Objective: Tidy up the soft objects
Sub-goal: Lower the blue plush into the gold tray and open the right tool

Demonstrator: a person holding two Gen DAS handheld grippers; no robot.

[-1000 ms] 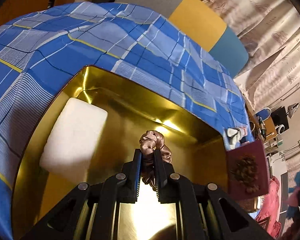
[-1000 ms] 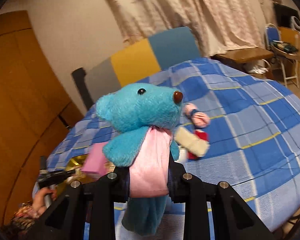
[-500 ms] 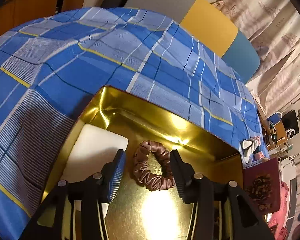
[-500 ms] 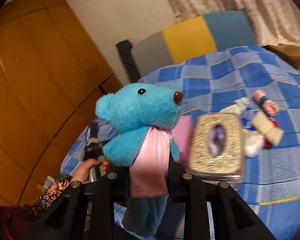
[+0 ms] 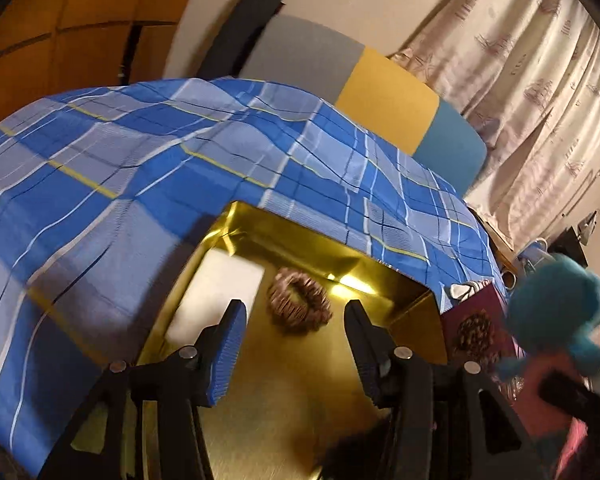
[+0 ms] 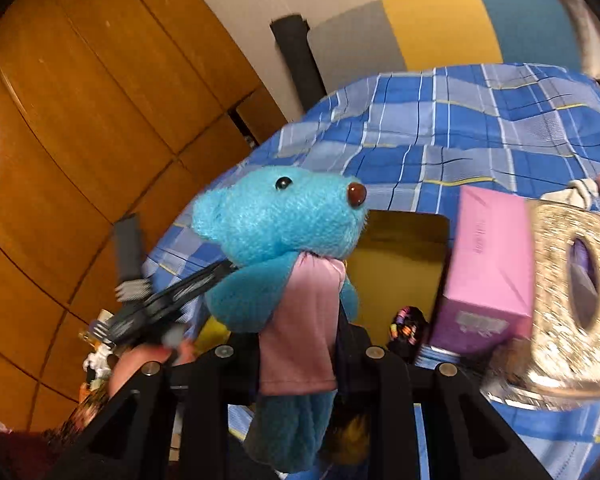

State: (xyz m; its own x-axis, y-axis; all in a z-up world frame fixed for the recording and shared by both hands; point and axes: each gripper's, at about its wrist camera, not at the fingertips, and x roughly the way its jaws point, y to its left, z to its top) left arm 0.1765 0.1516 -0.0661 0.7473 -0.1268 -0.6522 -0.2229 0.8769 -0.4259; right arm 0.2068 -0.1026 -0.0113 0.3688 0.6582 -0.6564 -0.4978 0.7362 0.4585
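An open gold box [image 5: 340, 264] lies on the blue plaid bedcover [image 5: 140, 168]. In it are a white foam block [image 5: 220, 288] and a brown scrunchie [image 5: 300, 300]. My left gripper [image 5: 294, 344] hovers just short of the scrunchie. Its jaws are opening, and nothing is between them. My right gripper [image 6: 300, 352] is shut on a blue teddy bear [image 6: 284, 232] with a pink scarf, held upright. The bear [image 5: 556, 312] also shows blurred at the right of the left wrist view, beside the box. The gold box [image 6: 404, 256] shows behind the bear.
A pink carton [image 6: 488, 264] and a glittery tissue box [image 6: 572, 300] stand right of the gold box. A maroon box [image 5: 476, 332] sits at its right corner. A padded headboard [image 5: 380, 92], curtains and wooden wardrobe doors [image 6: 80, 140] surround the bed. A hand [image 6: 140, 364] shows lower left.
The left gripper opened, let go of the scrunchie into the gold box and drew back upward. The right gripper swung left with the bear, bringing the gold box into view.
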